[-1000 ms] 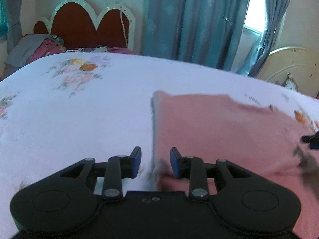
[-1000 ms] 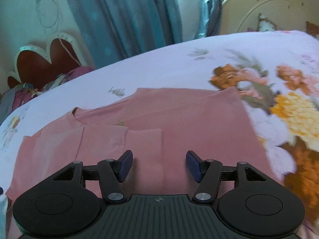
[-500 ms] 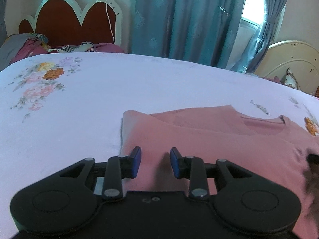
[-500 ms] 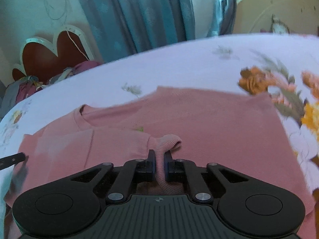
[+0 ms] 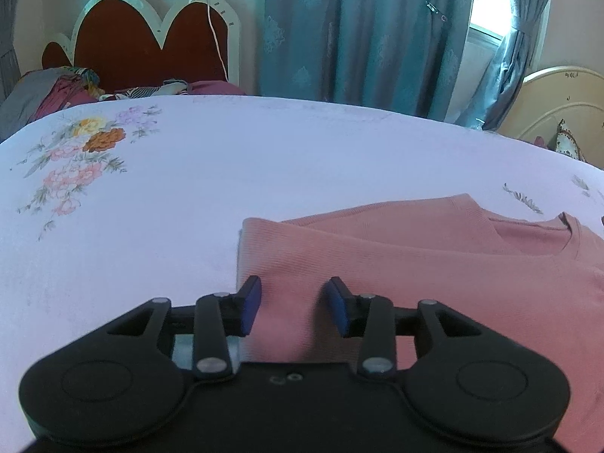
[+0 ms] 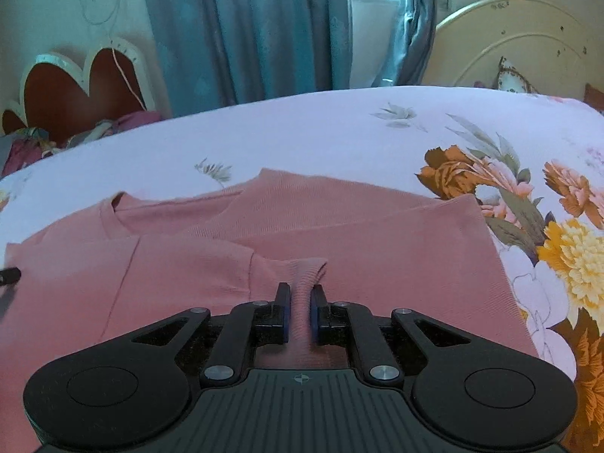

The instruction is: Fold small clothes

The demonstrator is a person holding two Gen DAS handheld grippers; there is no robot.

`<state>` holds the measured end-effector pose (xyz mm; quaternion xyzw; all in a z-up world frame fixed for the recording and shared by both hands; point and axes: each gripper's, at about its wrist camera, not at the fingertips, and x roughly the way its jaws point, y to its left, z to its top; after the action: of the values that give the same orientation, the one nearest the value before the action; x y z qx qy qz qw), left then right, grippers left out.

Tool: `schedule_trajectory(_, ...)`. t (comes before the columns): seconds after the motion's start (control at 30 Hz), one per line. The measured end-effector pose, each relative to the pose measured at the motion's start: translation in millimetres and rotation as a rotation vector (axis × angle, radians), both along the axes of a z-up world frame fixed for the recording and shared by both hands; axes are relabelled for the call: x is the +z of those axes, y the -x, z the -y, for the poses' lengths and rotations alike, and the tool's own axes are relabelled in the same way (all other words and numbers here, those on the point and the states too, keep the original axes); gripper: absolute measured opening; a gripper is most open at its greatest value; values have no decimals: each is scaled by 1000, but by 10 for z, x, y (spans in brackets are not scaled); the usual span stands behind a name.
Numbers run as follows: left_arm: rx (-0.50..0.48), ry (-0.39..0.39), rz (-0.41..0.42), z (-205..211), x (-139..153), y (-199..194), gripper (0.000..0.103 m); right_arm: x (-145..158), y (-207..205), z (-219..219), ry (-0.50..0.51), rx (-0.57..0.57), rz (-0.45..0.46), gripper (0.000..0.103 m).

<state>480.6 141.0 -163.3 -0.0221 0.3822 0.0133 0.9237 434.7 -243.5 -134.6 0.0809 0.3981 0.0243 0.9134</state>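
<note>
A pink ribbed shirt (image 5: pixel 434 264) lies flat on the bed, its sides folded inward; it also shows in the right wrist view (image 6: pixel 358 234). My left gripper (image 5: pixel 294 302) is open, its blue pads astride the shirt's near left corner, low over the cloth. My right gripper (image 6: pixel 300 307) is shut on a pinched fold of the shirt's near hem (image 6: pixel 307 268), which bunches up between the pads. The left gripper's tip (image 6: pixel 9 275) shows at the left edge of the right wrist view.
The bed has a pale floral sheet (image 5: pixel 188 173). A red scalloped headboard (image 5: pixel 151 41) and a pile of clothes (image 5: pixel 56 90) are at the back left. Blue curtains (image 5: pixel 358 30) hang behind. A cream headboard (image 6: pixel 521 41) is at the right.
My right gripper closed on the shirt's near hem and still holds it. My left gripper shifted right along the shirt's left edge and stays open.
</note>
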Motion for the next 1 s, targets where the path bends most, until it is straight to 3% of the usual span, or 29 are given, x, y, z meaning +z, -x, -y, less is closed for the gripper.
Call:
schedule_trajectory(0.13, 4, -3, 3, 35, 18, 29, 44, 175, 86, -9, 14, 0, 75, 8)
schedule_trajectory(0.5, -24, 11, 18, 145, 177, 330, 50, 108, 285, -154, -5, 74, -9, 8)
schedule_trajectory(0.83, -82, -22, -24, 224, 75, 684, 52, -48, 417, -79, 117, 99, -52, 8)
schedule_trajectory(1.0, -76, 14, -27, 220, 194, 824, 53, 123, 507, -8, 50, 76, -32, 8)
